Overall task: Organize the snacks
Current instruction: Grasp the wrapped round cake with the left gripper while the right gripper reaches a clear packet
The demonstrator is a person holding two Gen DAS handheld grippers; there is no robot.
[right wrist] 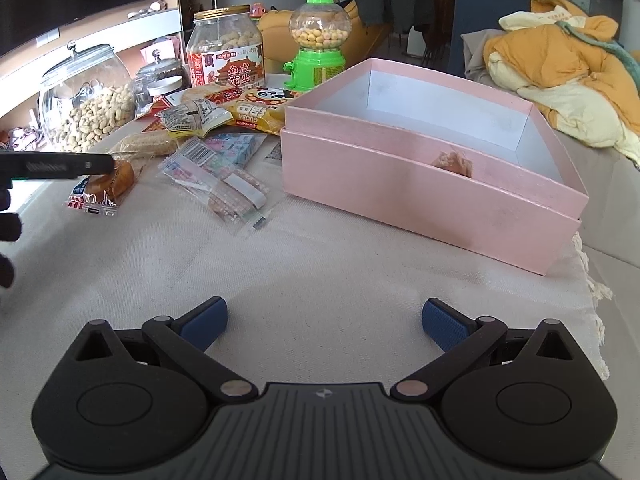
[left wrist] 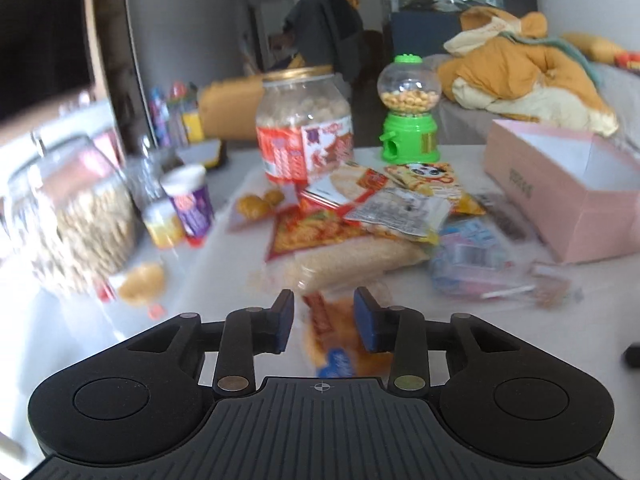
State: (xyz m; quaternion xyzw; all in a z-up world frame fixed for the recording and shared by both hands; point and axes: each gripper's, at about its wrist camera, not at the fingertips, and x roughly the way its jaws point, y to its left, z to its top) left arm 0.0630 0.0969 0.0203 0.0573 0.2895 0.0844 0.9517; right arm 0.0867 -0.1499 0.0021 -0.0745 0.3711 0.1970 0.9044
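Tilting downward, both — left tool (left wrist: 323,320) parted around orange packet (left wrist: 340,340), right tool (right wrist: 325,322) released.

Left wrist view: my left gripper (left wrist: 325,320) points forward and somewhat downward. Its two blue pads (left wrist: 283,322) stand a modest gap apart and roughly parallel, on black linkage arms that fold inward. A packet (left wrist: 336,340) lies in the gap; the blur hides whether either pad touches it, but neither appears to press.

Right wrist view: my right gripper (right wrist: 324,322) tilts more steeply downward, its jaws spread wide and its linkage arms splayed outward, with nothing between the pads. At the left edge my left gripper appears side-on as a level dark bar. Below it are dark fingers (right wrist: 9,222), apparently of my left hand.
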